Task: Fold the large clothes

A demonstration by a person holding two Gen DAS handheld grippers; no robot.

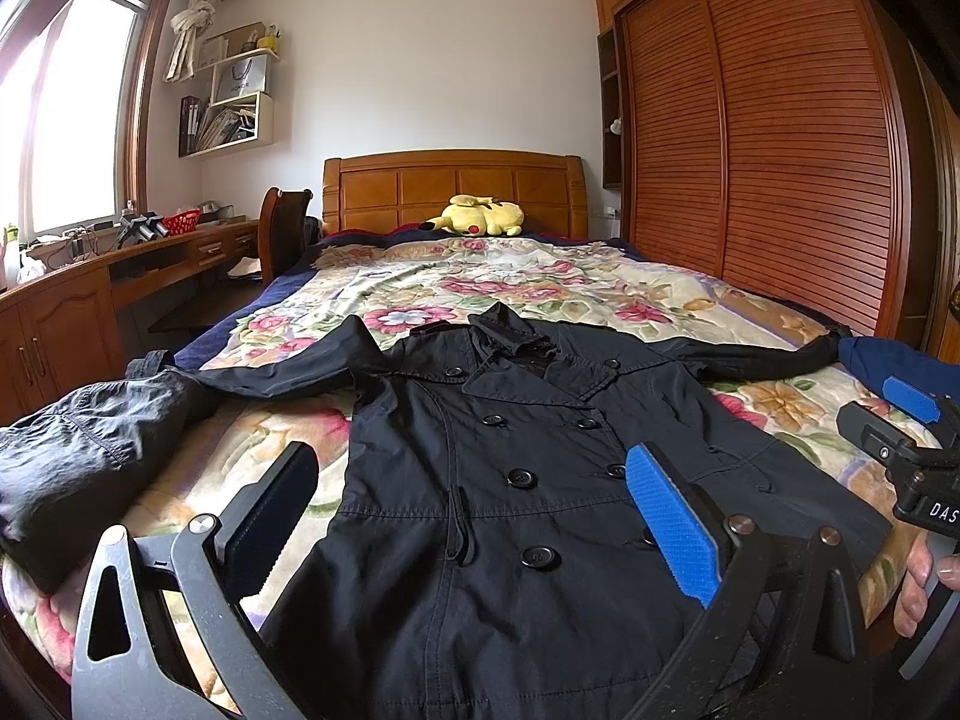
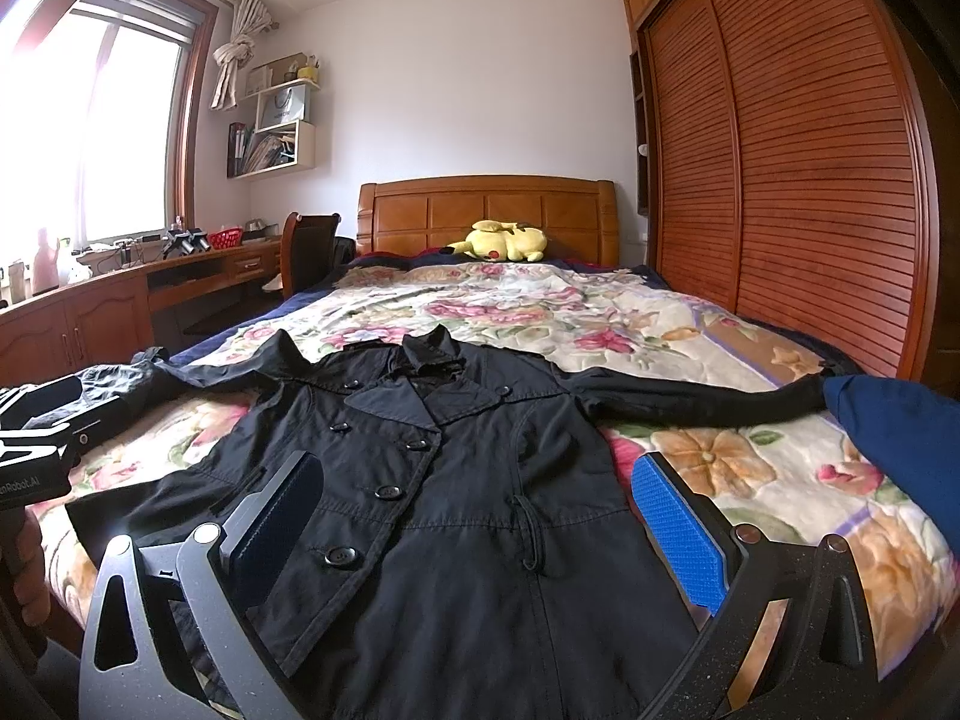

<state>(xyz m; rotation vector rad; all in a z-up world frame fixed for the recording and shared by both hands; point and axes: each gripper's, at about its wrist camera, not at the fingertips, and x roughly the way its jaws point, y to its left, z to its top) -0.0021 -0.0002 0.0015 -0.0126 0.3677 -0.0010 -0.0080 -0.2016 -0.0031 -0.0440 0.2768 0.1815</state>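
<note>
Jaws on both our tools stand wide apart with nothing between them: the left gripper (image 1: 474,516) and the right gripper (image 2: 480,522) each hover low over the black coat (image 1: 510,480), which lies front-up with sleeves spread on the floral bedspread (image 1: 540,282). Its hem runs under our tools and out of frame, so we cannot see where it ends. The left sleeve (image 1: 84,450) is bunched and hangs over the bed edge; the right cuff disappears behind a blue cushion (image 2: 900,438). A yellow plush toy (image 2: 507,240) lies by the headboard (image 2: 486,210).
</note>
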